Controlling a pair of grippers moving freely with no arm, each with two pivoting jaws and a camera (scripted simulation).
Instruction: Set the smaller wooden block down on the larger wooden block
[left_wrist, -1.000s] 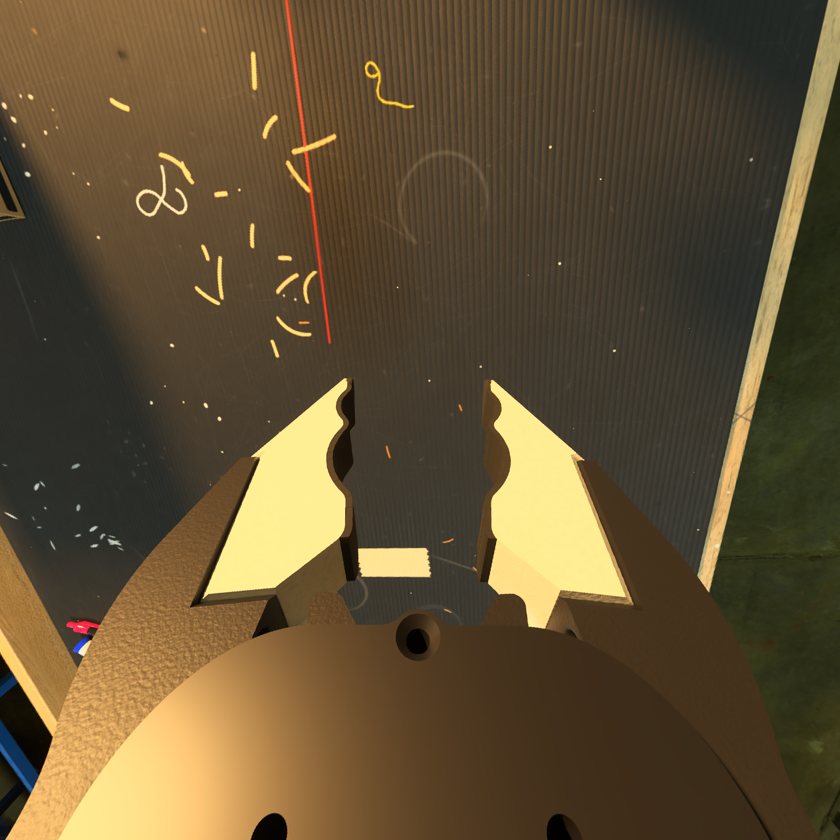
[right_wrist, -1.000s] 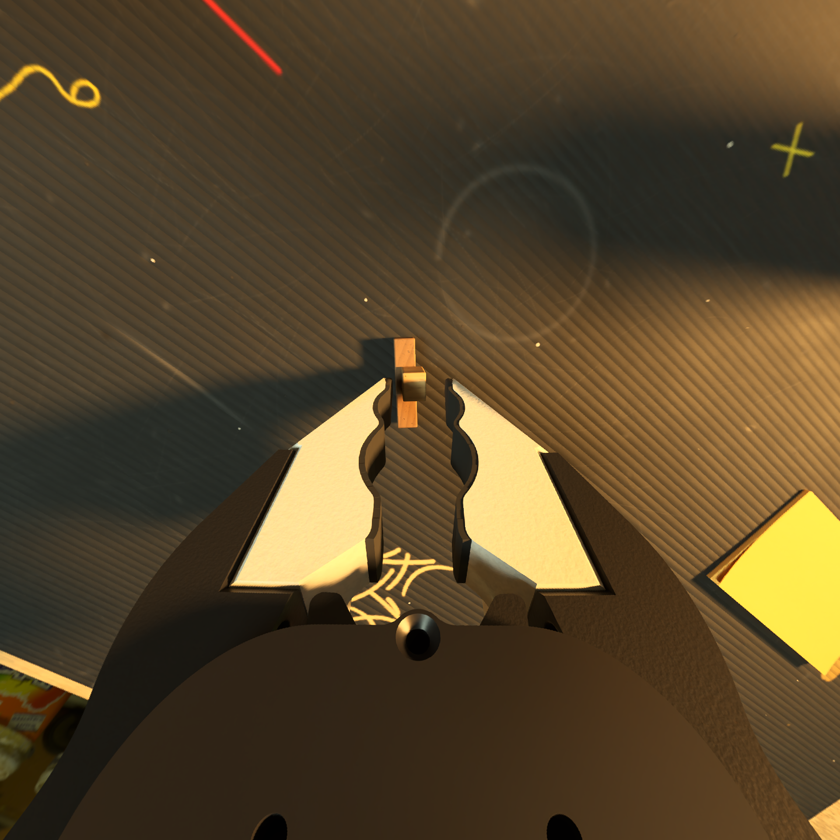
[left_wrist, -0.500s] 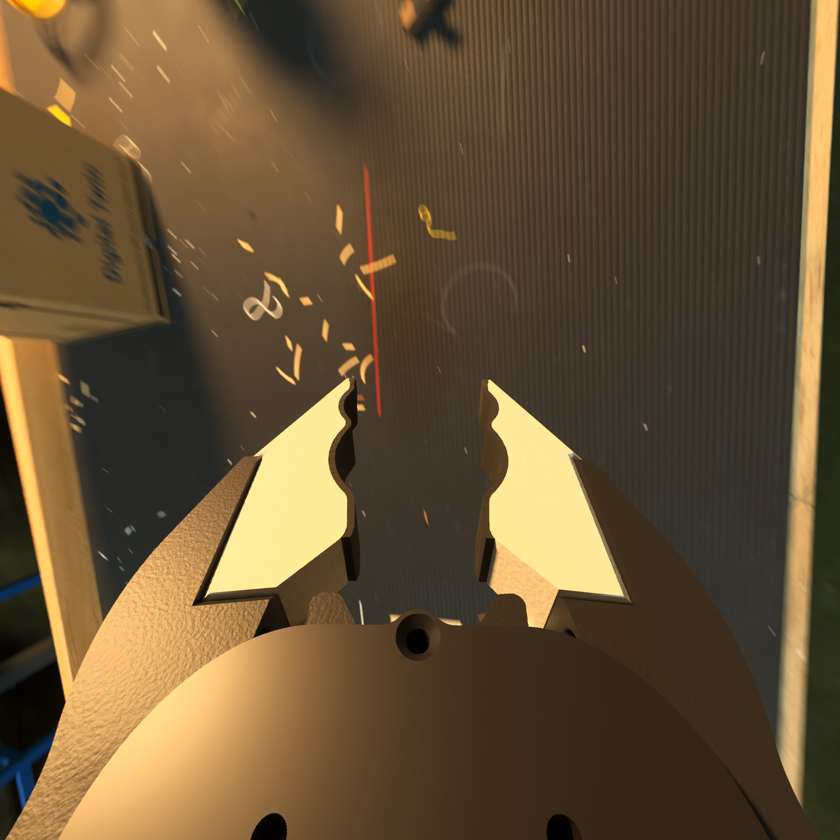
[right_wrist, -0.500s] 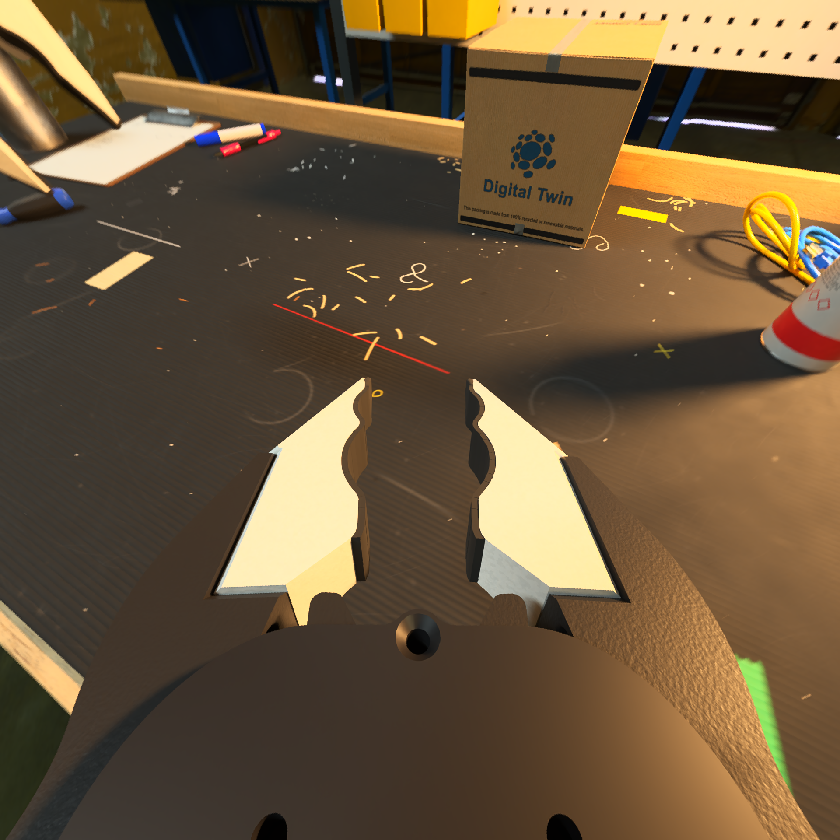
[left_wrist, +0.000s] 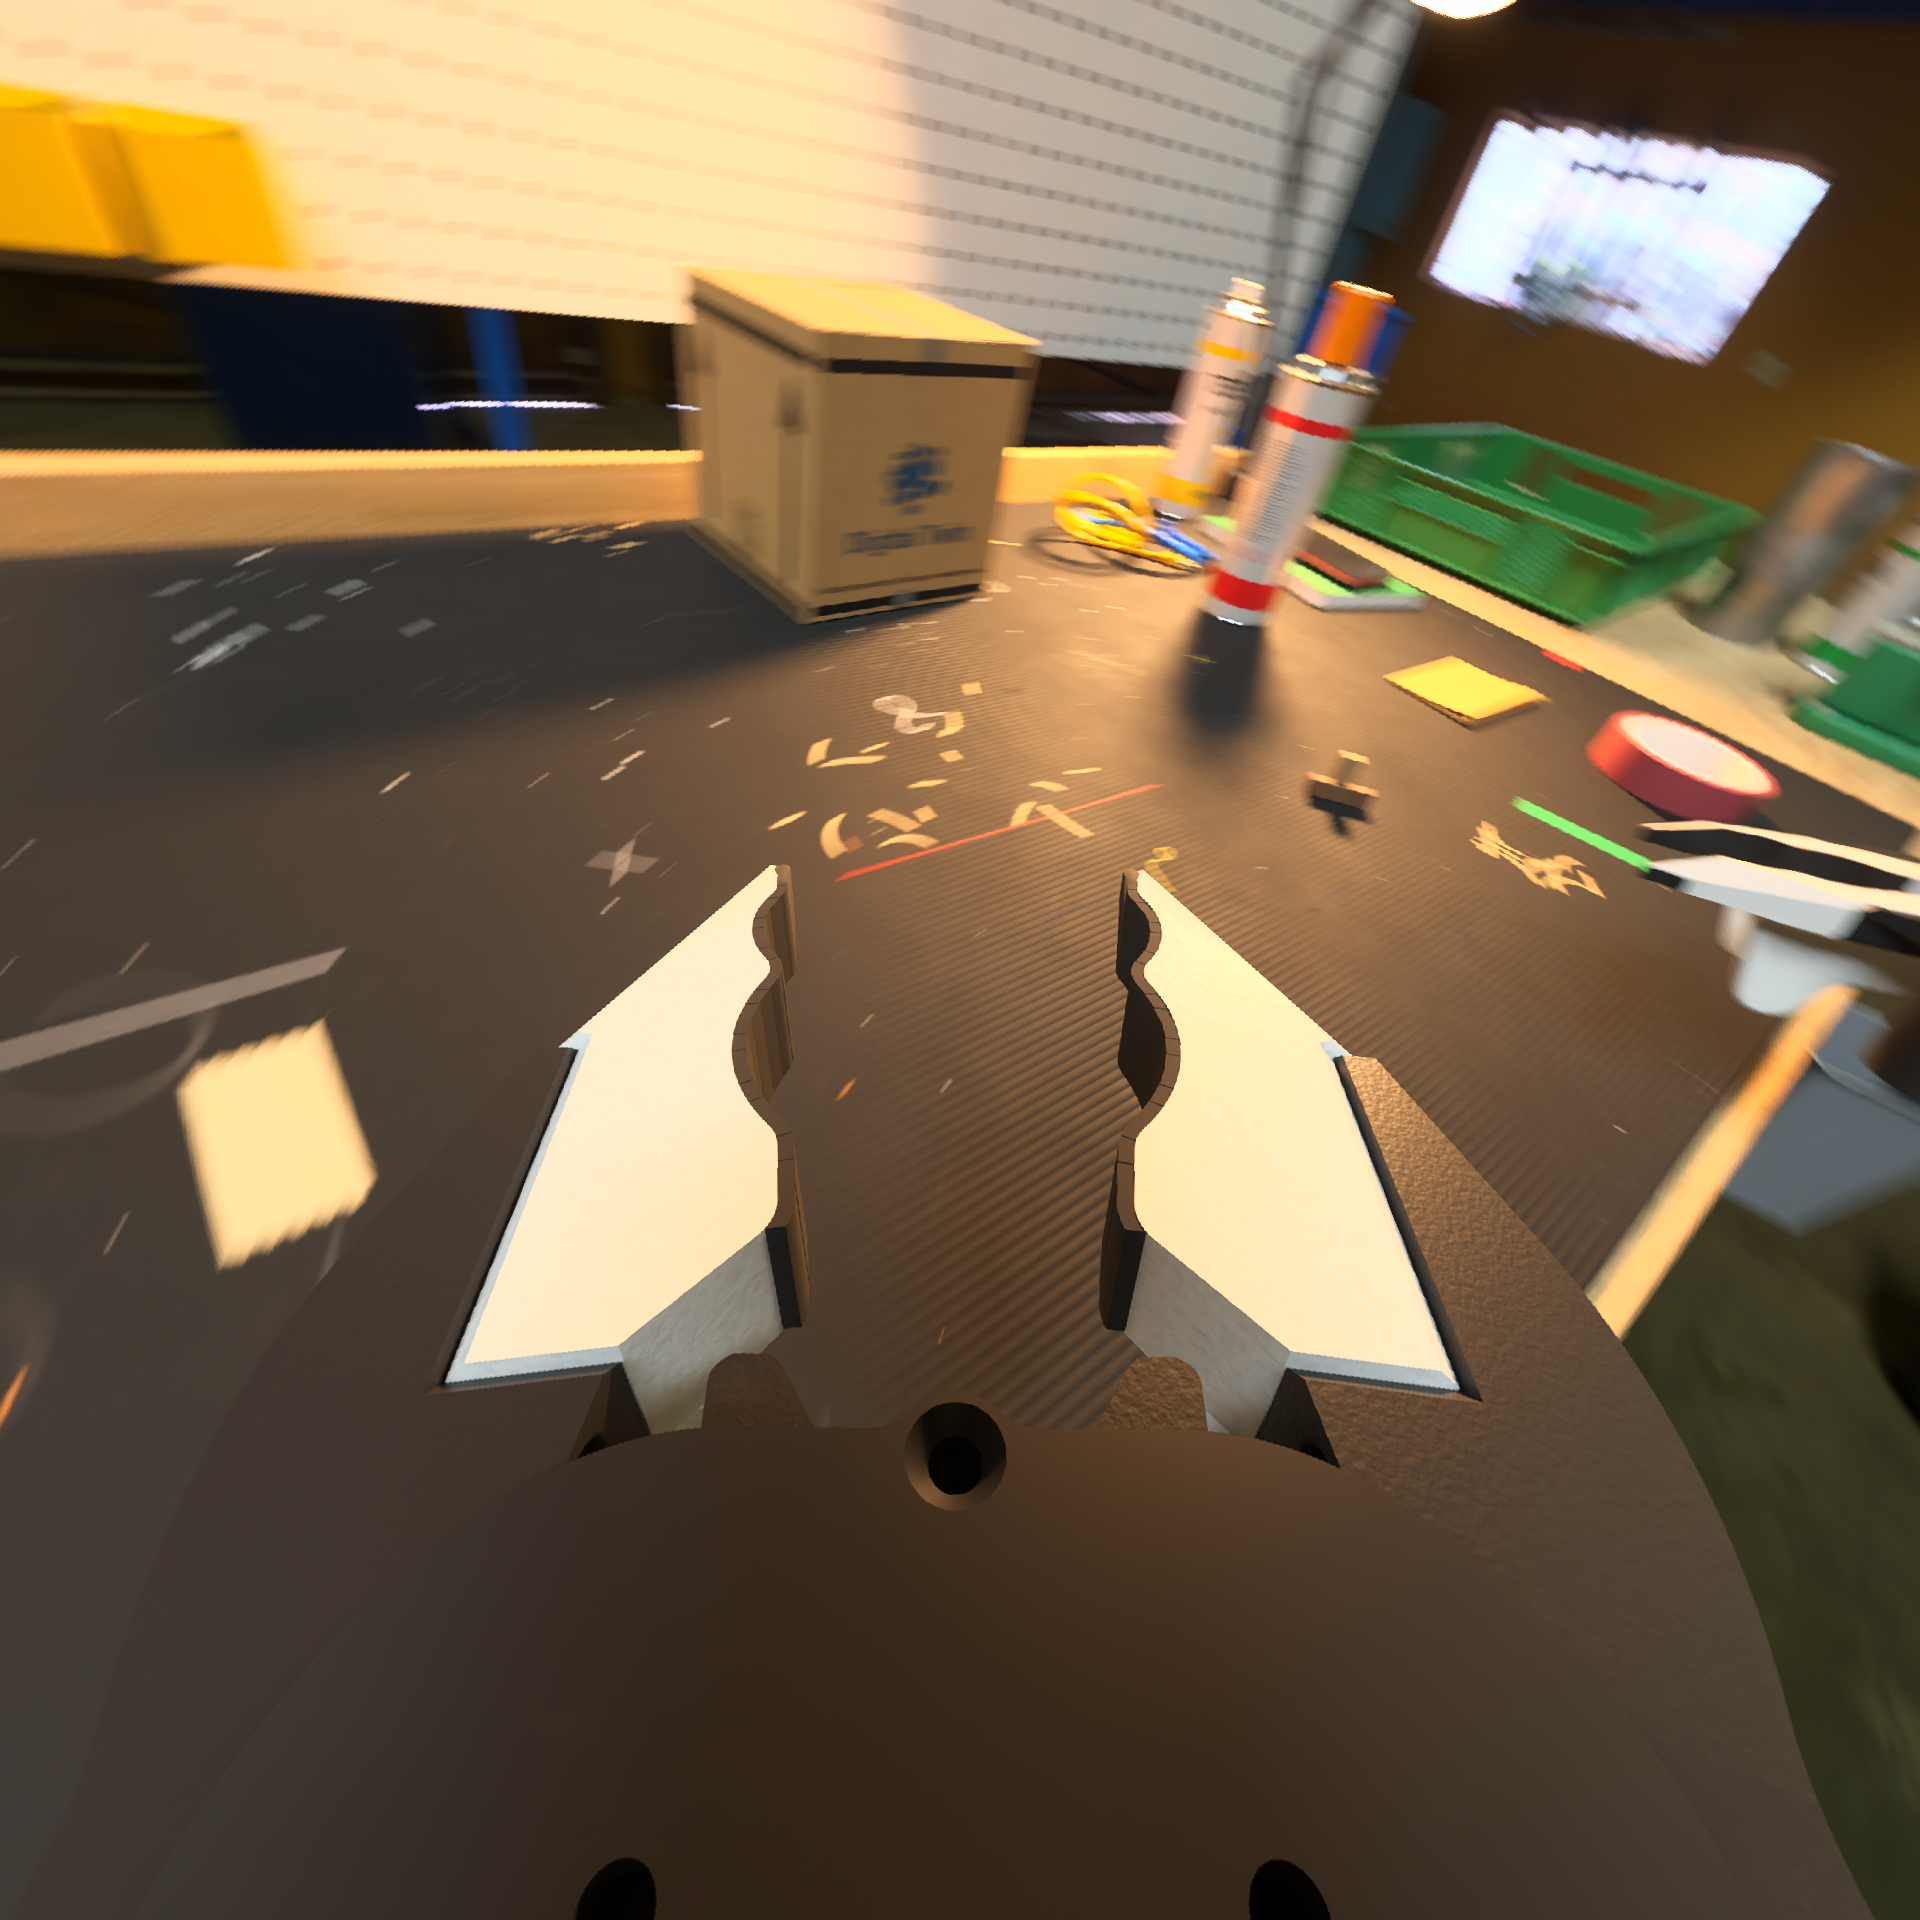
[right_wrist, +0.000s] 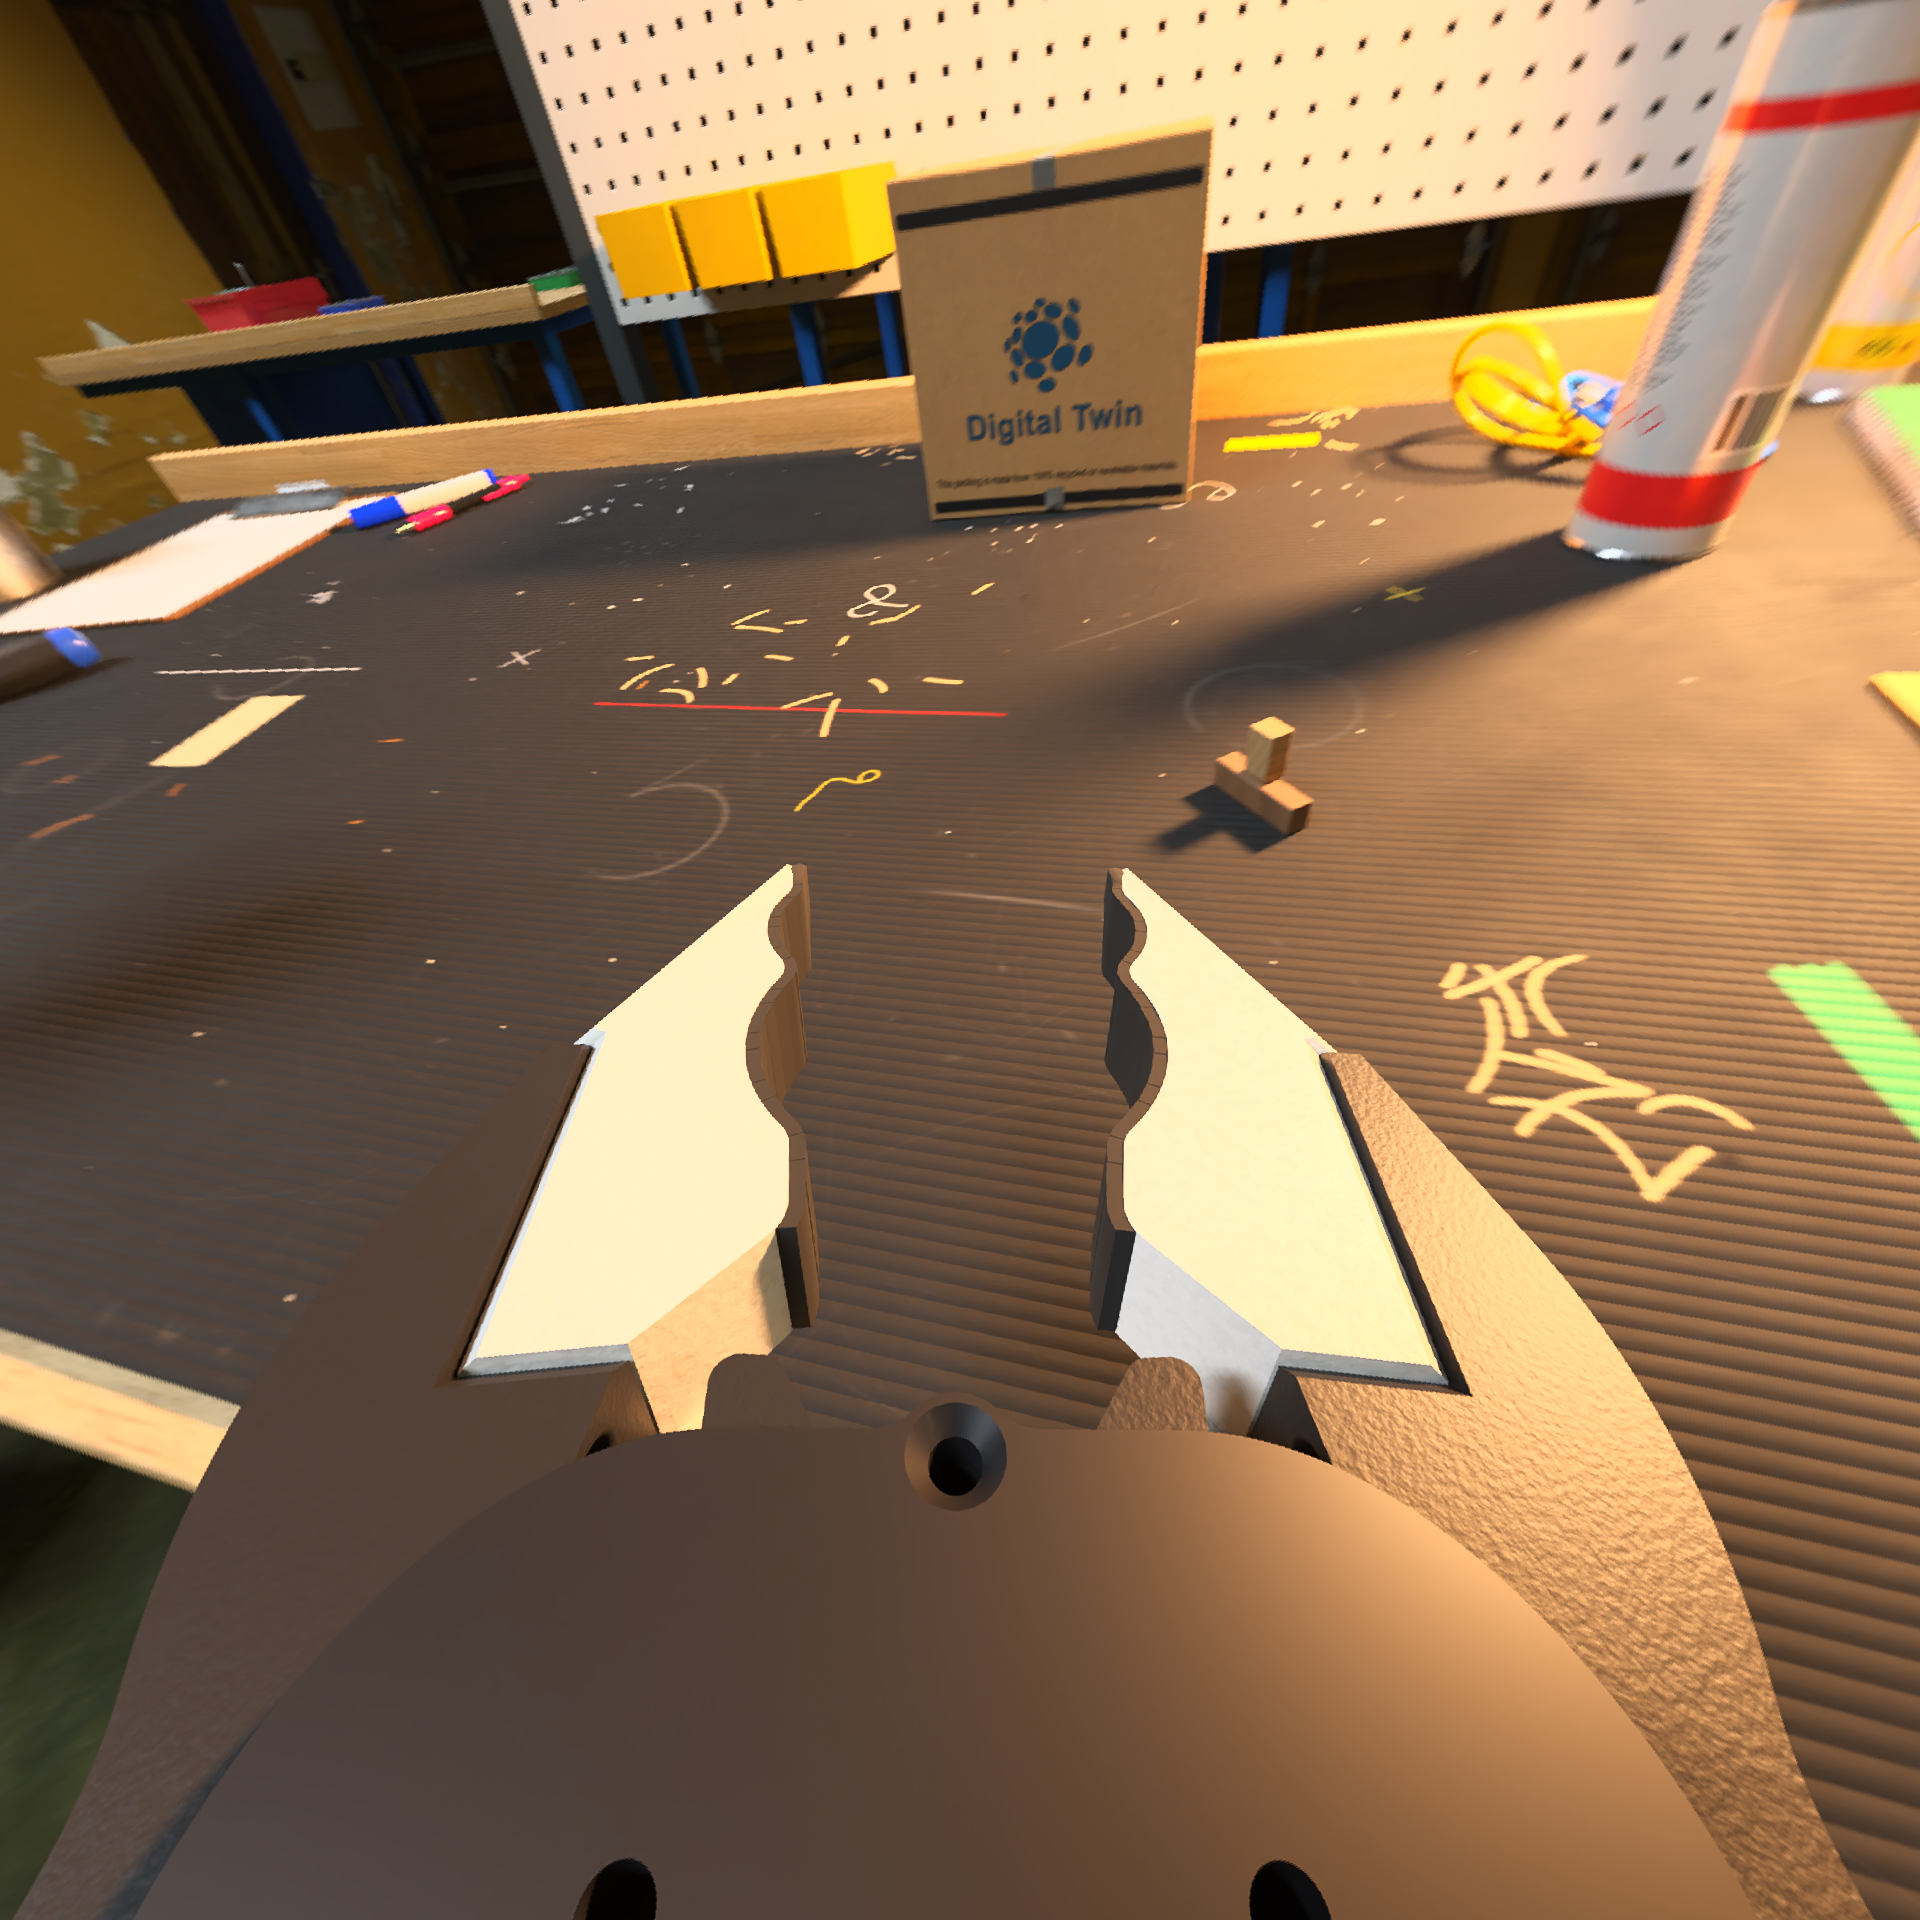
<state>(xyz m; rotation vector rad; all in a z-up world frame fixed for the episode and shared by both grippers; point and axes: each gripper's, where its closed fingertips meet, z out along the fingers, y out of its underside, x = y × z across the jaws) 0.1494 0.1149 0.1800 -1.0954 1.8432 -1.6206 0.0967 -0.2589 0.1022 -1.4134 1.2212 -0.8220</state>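
On the ribbed black mat (right_wrist: 312, 1039) we see the smaller wooden block (right_wrist: 1270, 748) standing on the larger wooden block (right_wrist: 1262, 796), right of the red line (right_wrist: 800, 710). Our left gripper (left_wrist: 954, 904) and right gripper (right_wrist: 954, 894) gape wide, empty. Behind stands a printed cardboard box (right_wrist: 1049, 322); bare mat surrounds the blocks.

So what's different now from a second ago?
The right gripper has pulled back and tipped up from right over the blocks, opening wider; the left gripper has also swung up to look across the table. The smaller wooden block stays on the larger wooden block, and both grippers stay empty.
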